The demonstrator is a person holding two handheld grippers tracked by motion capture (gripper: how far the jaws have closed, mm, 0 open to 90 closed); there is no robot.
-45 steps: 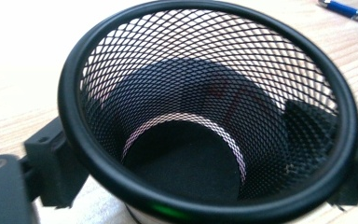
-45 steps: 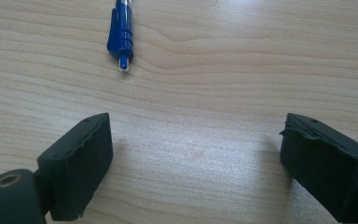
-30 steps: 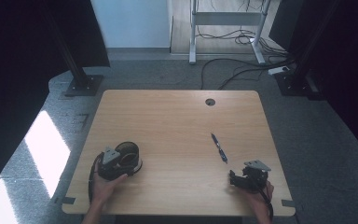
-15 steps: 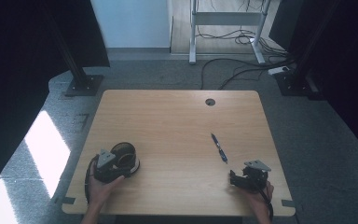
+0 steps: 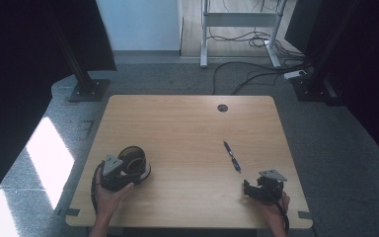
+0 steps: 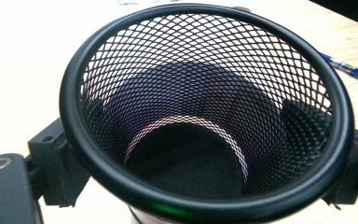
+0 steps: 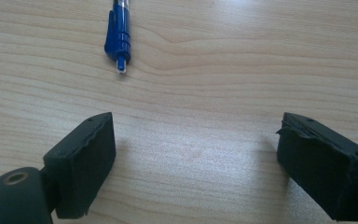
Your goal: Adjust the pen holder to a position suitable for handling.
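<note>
Already the left gripper [image 5: 123,170] has its fingers [image 6: 51,154] clamped on opposite sides of the black mesh cup [image 6: 205,112], at the near left of the surface [image 5: 187,123]. The wall is thin mesh, so a hard squeeze could dent it, and a loose one could let the round cup twist or slip (its mouth tilts toward the camera). The right gripper [image 5: 259,190] rests with fingers [image 7: 81,163] wide and empty just short of the blue pen [image 7: 120,32]; a shallow reach might roll the pen away.
</note>
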